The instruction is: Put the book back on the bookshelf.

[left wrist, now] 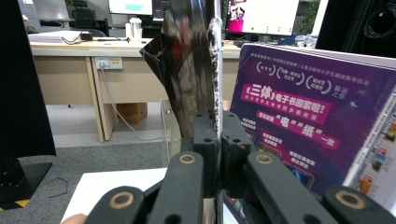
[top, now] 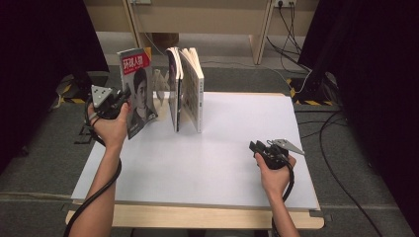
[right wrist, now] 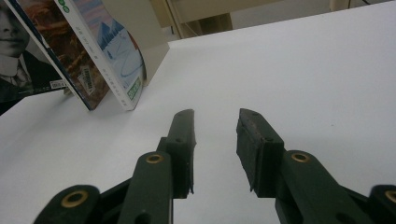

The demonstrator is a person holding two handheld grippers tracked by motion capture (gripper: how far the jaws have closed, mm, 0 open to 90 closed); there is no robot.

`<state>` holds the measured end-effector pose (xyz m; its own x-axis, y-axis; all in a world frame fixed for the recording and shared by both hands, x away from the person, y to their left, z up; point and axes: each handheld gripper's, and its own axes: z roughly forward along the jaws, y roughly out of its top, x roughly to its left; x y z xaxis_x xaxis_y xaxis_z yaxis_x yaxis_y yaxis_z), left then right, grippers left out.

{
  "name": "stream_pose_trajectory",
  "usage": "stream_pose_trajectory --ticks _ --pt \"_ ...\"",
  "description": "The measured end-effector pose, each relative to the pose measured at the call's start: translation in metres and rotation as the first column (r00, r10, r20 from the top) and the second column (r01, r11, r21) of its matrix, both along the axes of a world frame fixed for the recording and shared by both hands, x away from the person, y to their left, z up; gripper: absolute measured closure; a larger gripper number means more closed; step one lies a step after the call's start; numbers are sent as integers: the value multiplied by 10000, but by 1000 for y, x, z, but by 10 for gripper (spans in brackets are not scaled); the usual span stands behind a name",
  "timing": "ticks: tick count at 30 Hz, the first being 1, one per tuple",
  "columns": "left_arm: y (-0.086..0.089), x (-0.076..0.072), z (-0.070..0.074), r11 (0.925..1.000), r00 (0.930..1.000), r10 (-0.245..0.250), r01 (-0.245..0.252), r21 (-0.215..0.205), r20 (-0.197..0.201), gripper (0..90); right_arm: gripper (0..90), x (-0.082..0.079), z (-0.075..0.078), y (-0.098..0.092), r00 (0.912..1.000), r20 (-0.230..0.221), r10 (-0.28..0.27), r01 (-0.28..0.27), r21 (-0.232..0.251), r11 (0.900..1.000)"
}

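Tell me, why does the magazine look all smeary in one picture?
In the left gripper view the magazine sits clamped right at the lens, so it blurs and glares; in the high view the same magazine looks sharp, with dark room edges; the right gripper view blurs its near jaws.

**Magazine left of the standing books, right gripper apart at the near right**

On the table, two books stand upright at about 12 o'clock, near the far edge. The magazine stands just left of them, at 10 o'clock, clamped in the left gripper, which sits on its left side. The right gripper is at 4 o'clock, well apart from the books, with nothing between its jaws.
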<state>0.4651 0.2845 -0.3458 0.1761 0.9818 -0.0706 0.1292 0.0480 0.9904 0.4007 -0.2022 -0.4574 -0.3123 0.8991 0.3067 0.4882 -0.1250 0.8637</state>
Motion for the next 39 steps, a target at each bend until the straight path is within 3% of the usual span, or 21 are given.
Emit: stream_pose_trajectory --ticks 16,24,30,34,39 --pt "-10 20 -3 9999 10000 66 -66 148 19 868 670 0 1 -1 10000 -54 -28 28 61 10000" --pt "-10 31 -2 9999 9996 116 -114 -111 247 868 670 0 -1 -2 9999 -92 -52 53 91 9999" --pt "-12 37 -13 9996 9994 104 -95 -266 321 867 670 1 -3 -1 10000 -41 -20 20 14 10000" --pt "-15 38 -18 9999 9991 83 -79 -101 419 866 669 1 -4 -1 10000 -87 9 -9 -18 10000" --pt "-16 38 -30 10000 9999 53 -52 -47 146 862 667 0 -2 -2 10000 -71 -8 8 19 10000"
